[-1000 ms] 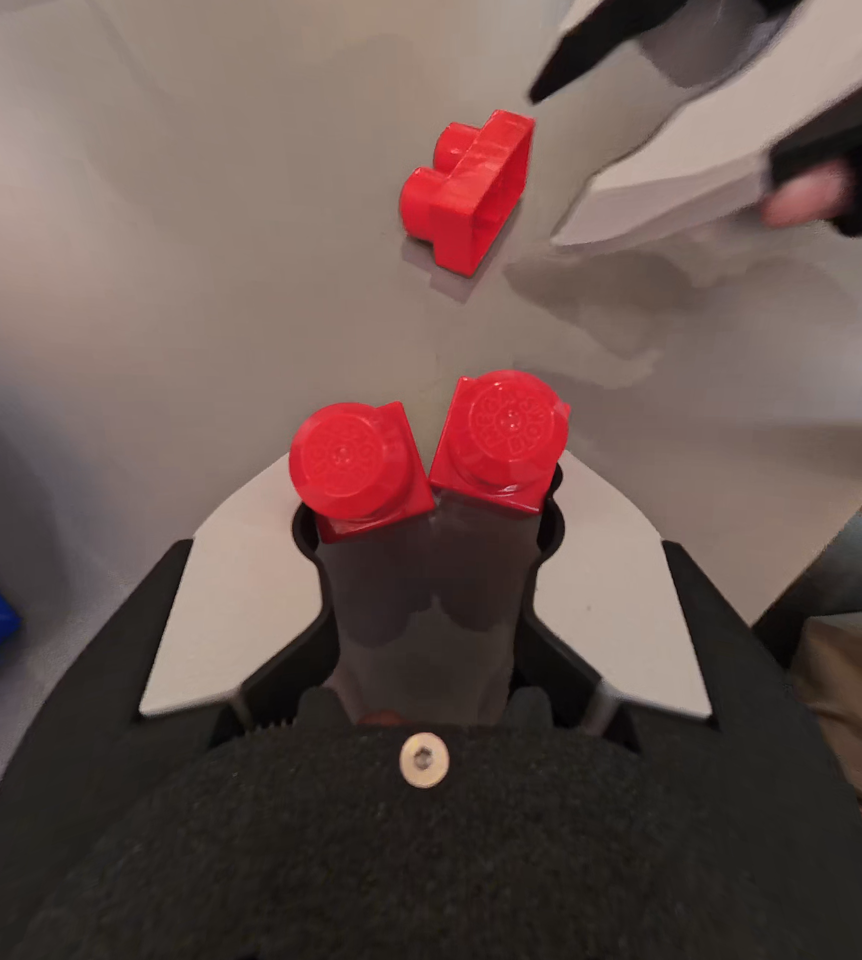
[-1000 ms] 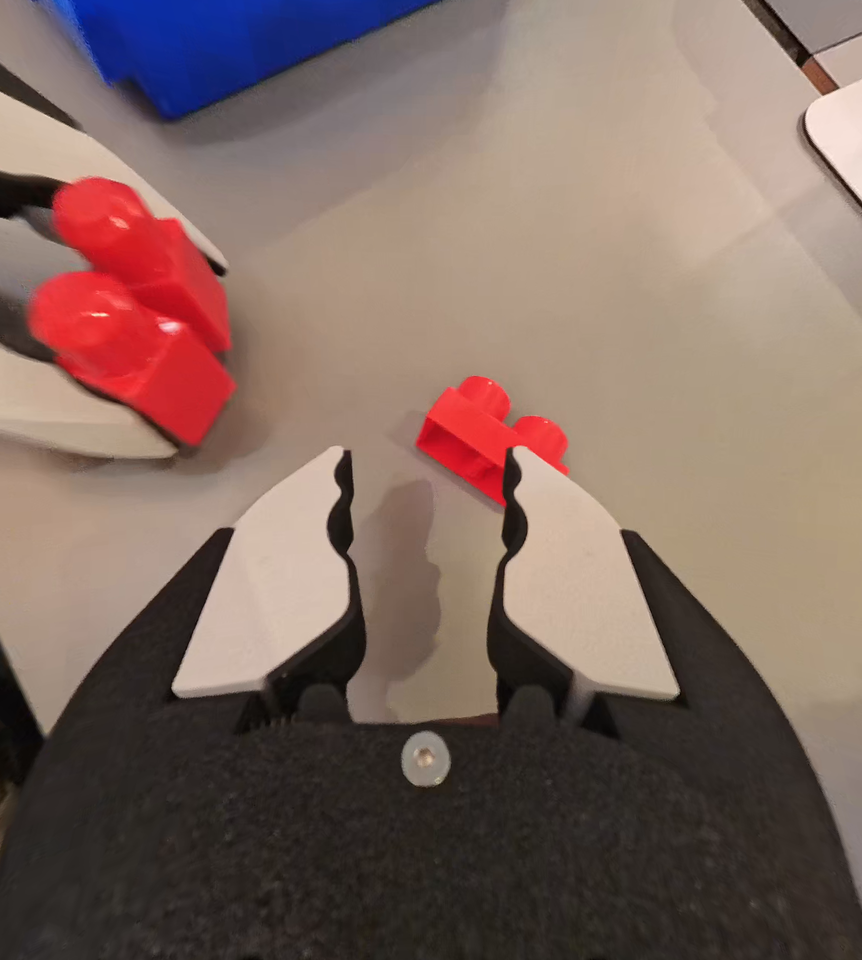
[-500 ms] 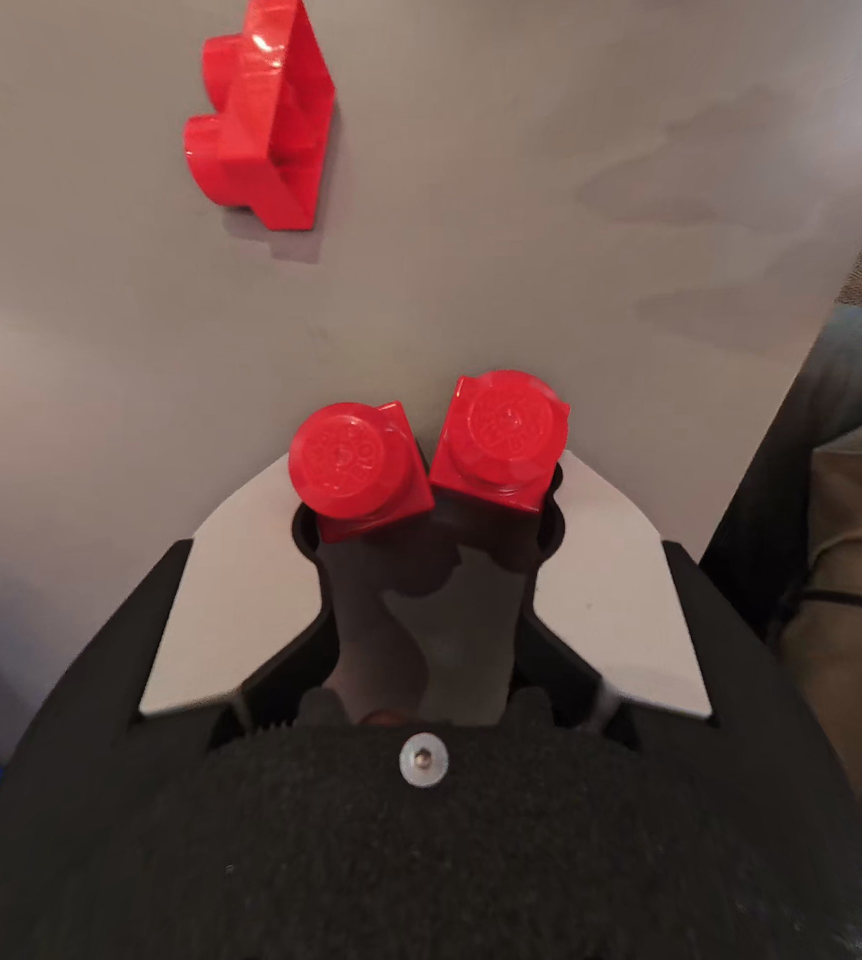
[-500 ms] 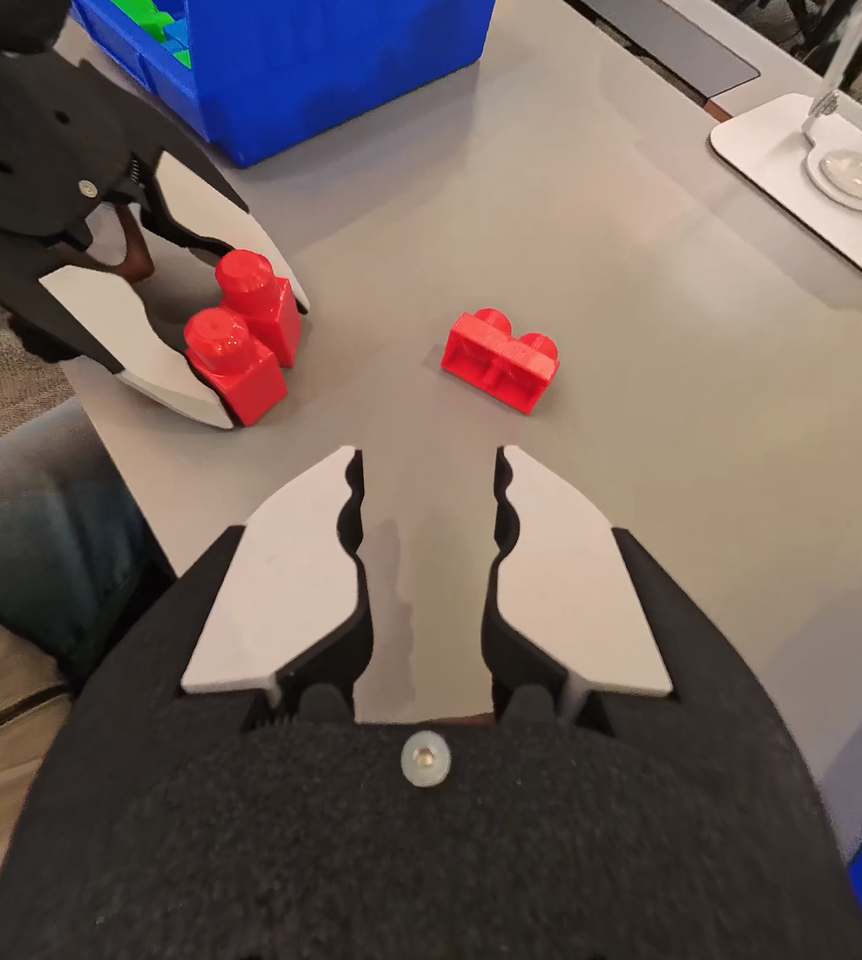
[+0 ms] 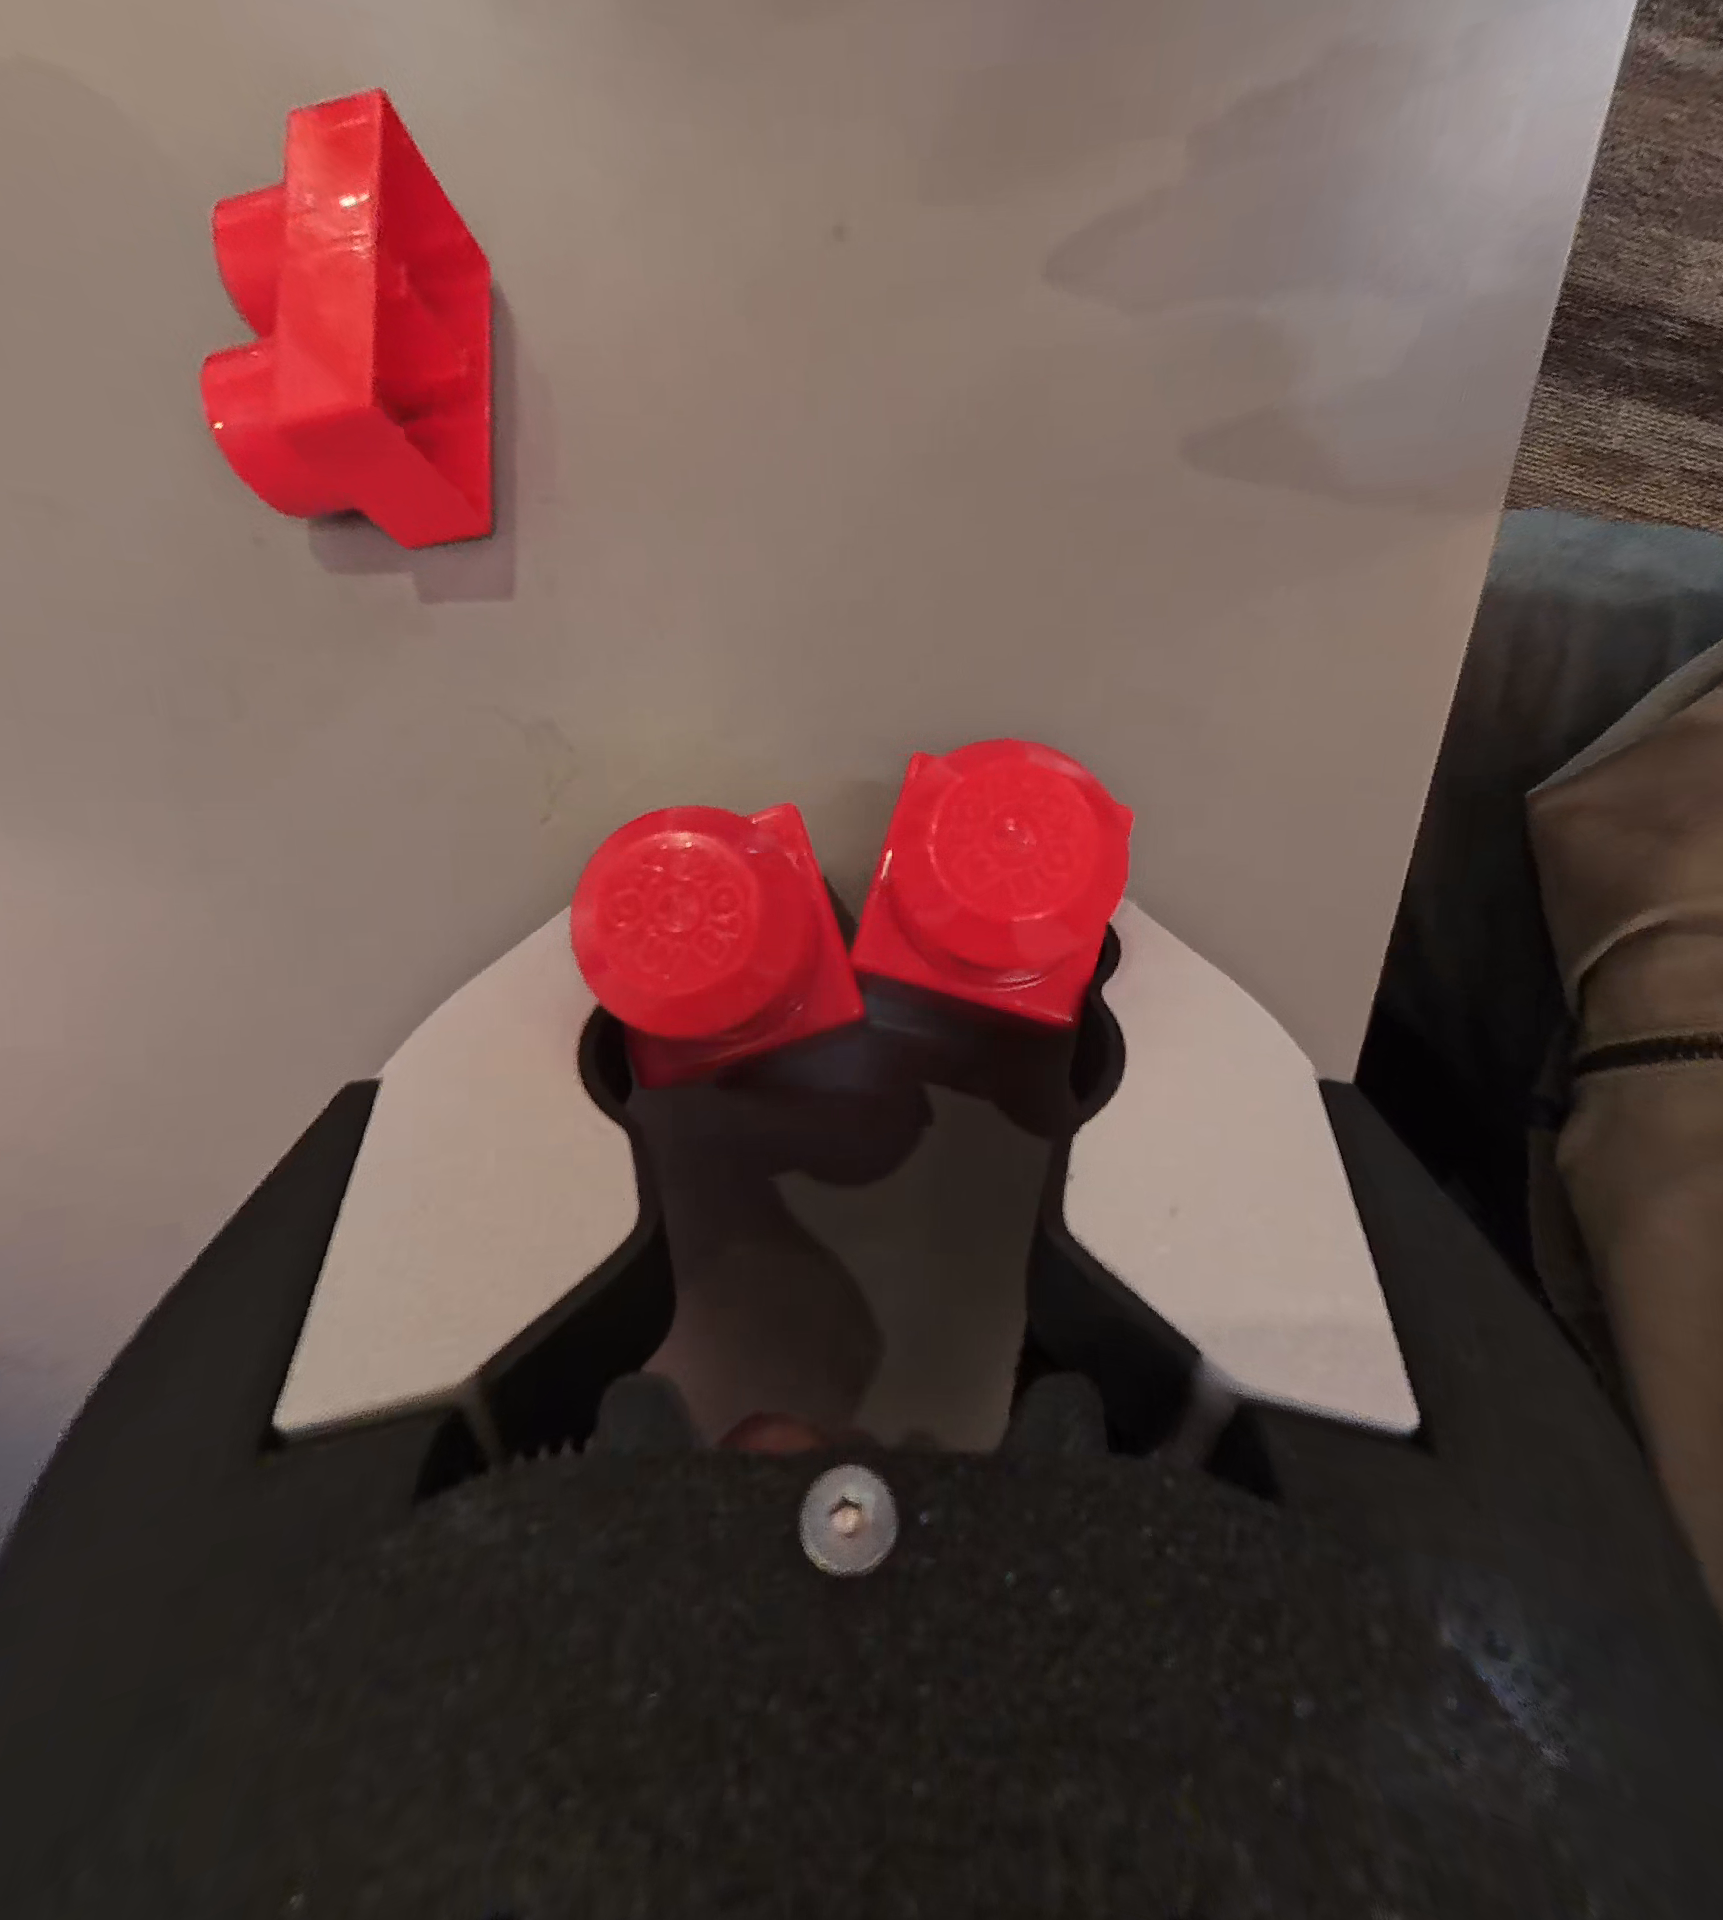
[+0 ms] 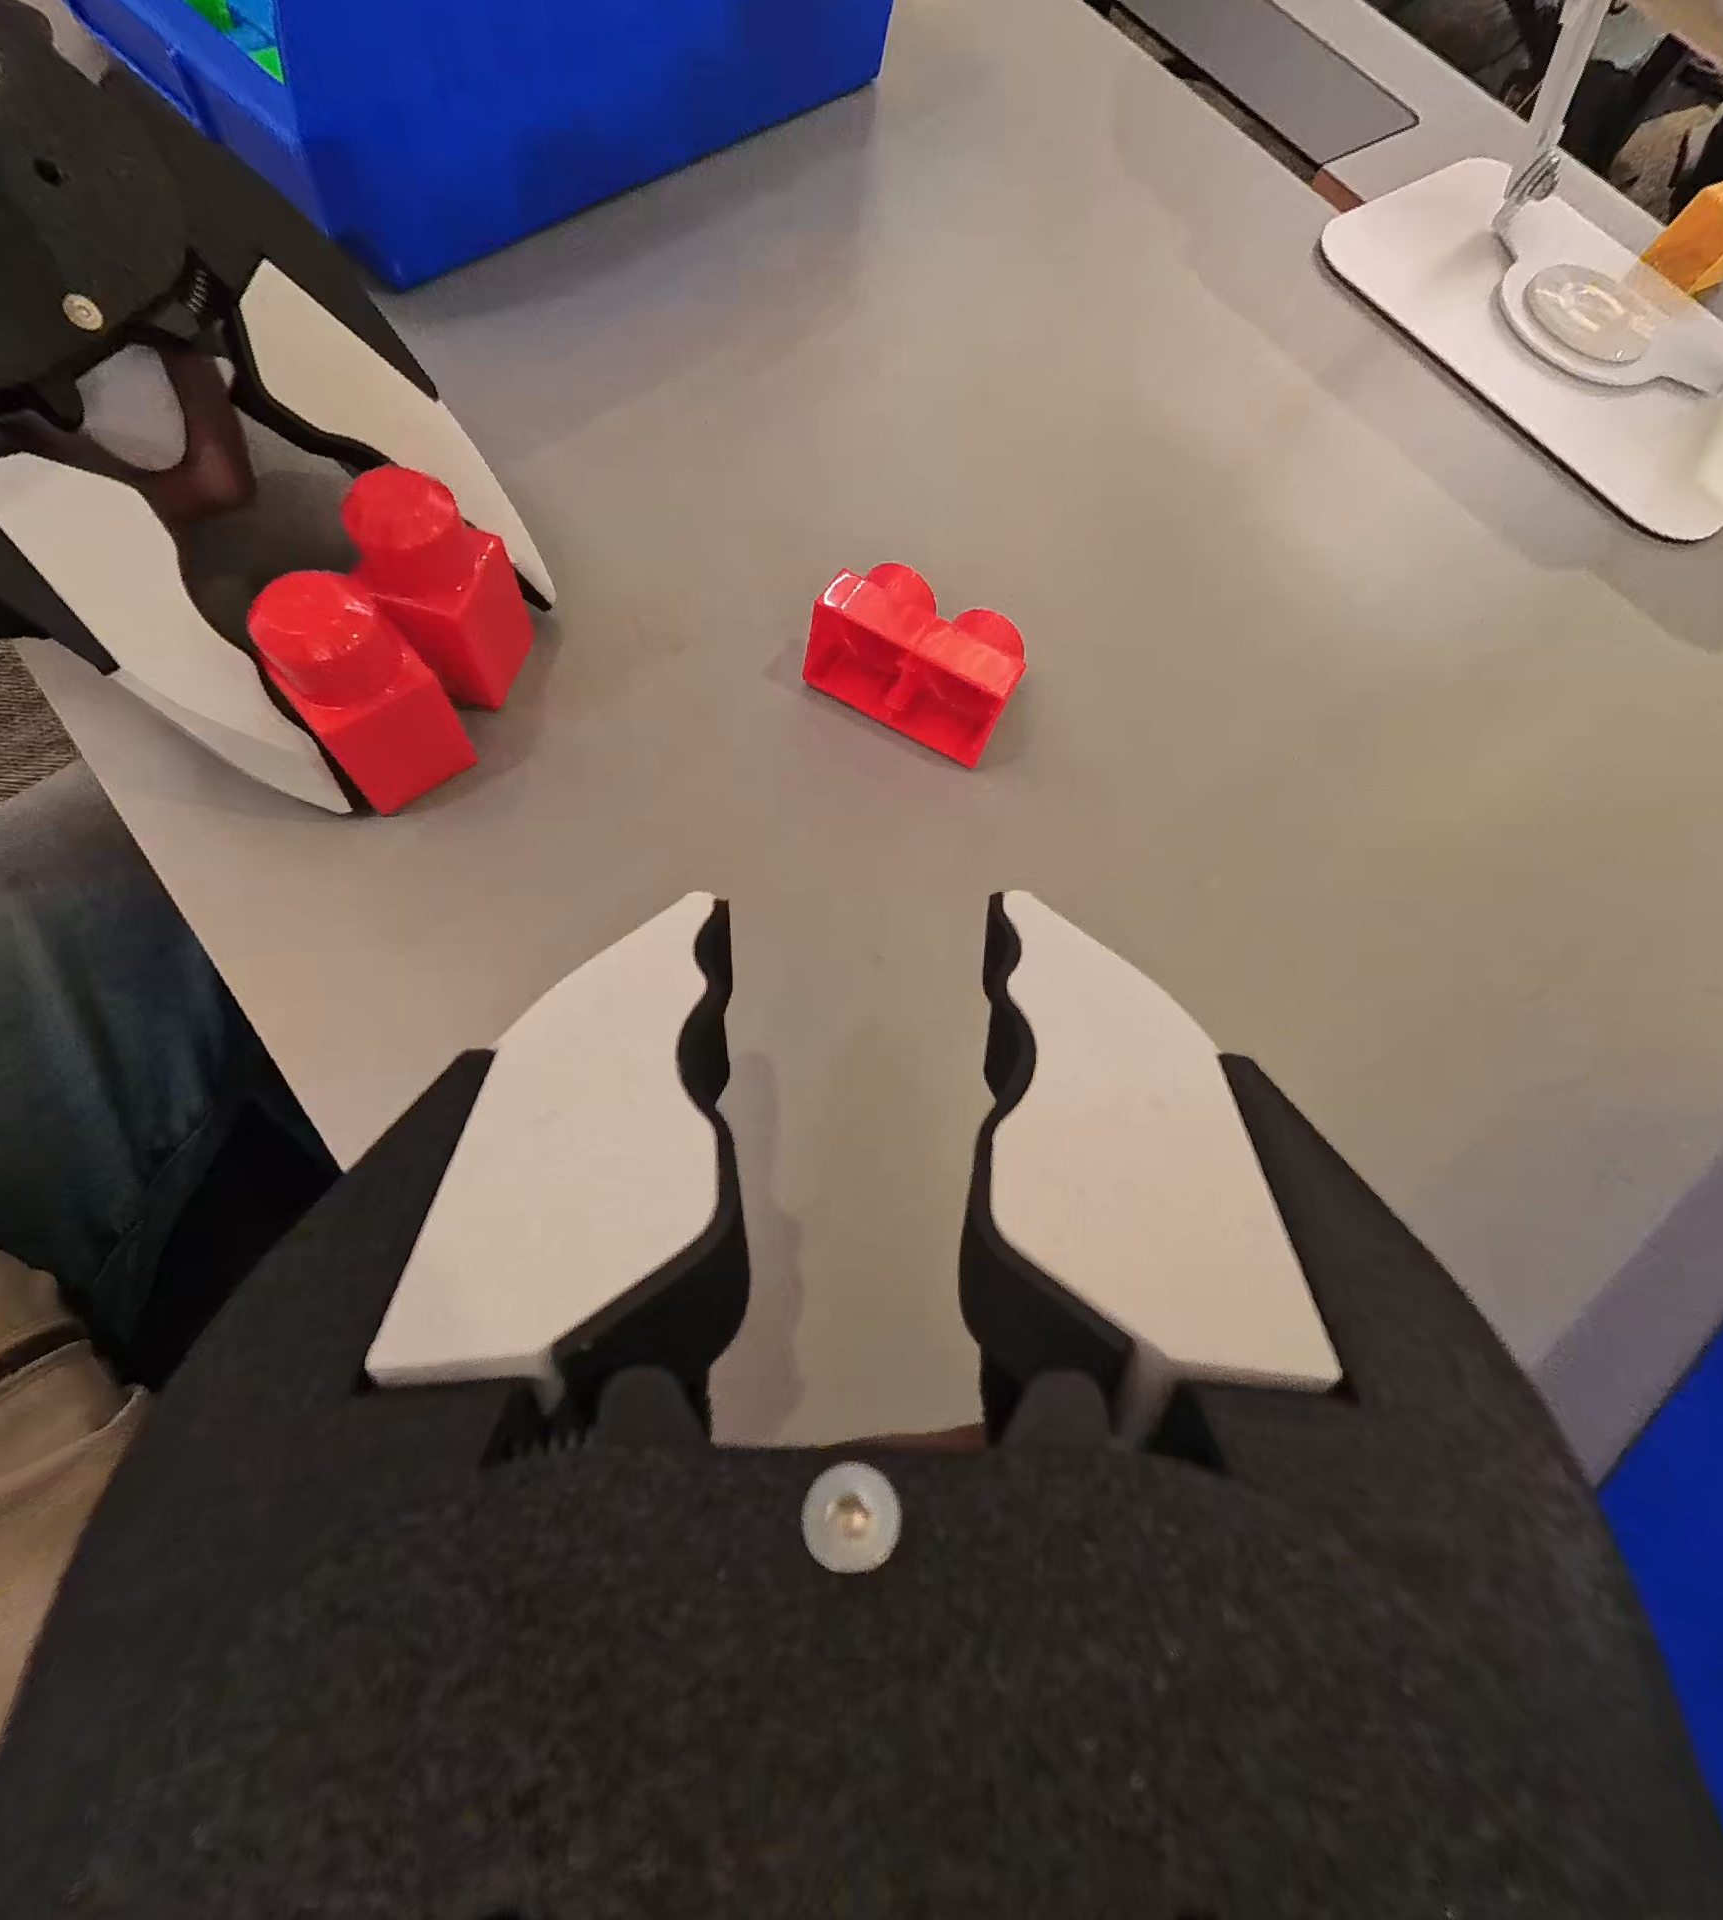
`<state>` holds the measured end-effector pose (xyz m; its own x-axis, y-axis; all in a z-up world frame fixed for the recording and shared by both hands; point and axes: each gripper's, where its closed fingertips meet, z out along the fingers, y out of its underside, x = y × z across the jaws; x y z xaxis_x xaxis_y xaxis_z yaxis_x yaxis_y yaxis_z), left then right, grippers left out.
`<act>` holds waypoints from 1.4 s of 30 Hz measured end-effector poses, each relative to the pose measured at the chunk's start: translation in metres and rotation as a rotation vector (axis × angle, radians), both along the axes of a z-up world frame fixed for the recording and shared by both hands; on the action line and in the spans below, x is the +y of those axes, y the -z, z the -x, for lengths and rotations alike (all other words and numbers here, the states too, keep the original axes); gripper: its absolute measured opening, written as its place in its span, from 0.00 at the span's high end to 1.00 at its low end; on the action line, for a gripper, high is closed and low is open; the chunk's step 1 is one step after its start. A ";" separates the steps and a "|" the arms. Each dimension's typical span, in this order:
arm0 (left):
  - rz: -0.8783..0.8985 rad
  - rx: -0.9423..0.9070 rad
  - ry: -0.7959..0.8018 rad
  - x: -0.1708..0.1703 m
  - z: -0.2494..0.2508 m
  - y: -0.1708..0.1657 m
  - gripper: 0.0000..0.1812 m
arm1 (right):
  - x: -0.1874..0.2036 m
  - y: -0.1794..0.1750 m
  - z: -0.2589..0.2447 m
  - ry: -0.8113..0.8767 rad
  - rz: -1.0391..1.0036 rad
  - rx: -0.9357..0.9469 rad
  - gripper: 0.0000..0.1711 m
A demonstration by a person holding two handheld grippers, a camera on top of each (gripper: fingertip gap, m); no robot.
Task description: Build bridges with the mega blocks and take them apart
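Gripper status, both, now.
Left gripper: shut on two single-stud red plastic blocks.
Right gripper: open, empty.

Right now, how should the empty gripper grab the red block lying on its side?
Grip the tipped block across its two long flat sides, coming down from above with the right gripper. Its studs point away and the hollow bottom faces the gripper, so those ends would probably slip or catch.

2 single-stud blocks [image 6: 389, 634] sit left of the 2-stud block [image 6: 914, 665], seemingly on the table [image 6: 1252, 831].
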<state>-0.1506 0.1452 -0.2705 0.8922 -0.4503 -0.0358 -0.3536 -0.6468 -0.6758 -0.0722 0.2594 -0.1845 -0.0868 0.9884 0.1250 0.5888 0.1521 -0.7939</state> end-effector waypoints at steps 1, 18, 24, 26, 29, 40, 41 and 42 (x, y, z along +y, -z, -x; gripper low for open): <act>-0.006 0.000 0.001 0.000 0.000 0.000 0.53 | 0.000 0.000 0.000 -0.001 0.006 0.000 0.73; -0.119 -0.130 -0.409 -0.049 -0.004 -0.017 0.53 | -0.026 0.020 0.007 -0.097 0.059 -0.049 0.78; -0.134 -0.149 -0.453 -0.050 0.020 -0.021 0.78 | -0.028 0.020 0.007 -0.119 0.044 -0.045 0.91; -0.147 -0.112 -0.481 -0.051 0.038 -0.026 0.86 | -0.024 0.018 0.005 -0.109 0.035 -0.042 0.92; -0.144 -0.112 -0.465 -0.046 0.048 -0.028 1.00 | -0.020 0.016 0.004 -0.095 0.038 -0.040 0.91; -0.083 -0.051 -0.336 -0.017 0.043 -0.020 1.00 | -0.016 0.016 0.002 -0.090 0.044 -0.042 0.91; -0.079 -0.051 -0.324 -0.015 0.042 -0.019 1.00 | -0.016 0.016 0.002 -0.090 0.045 -0.041 0.91; -0.077 -0.045 -0.318 -0.013 0.042 -0.018 1.00 | -0.016 0.016 0.002 -0.090 0.045 -0.042 0.91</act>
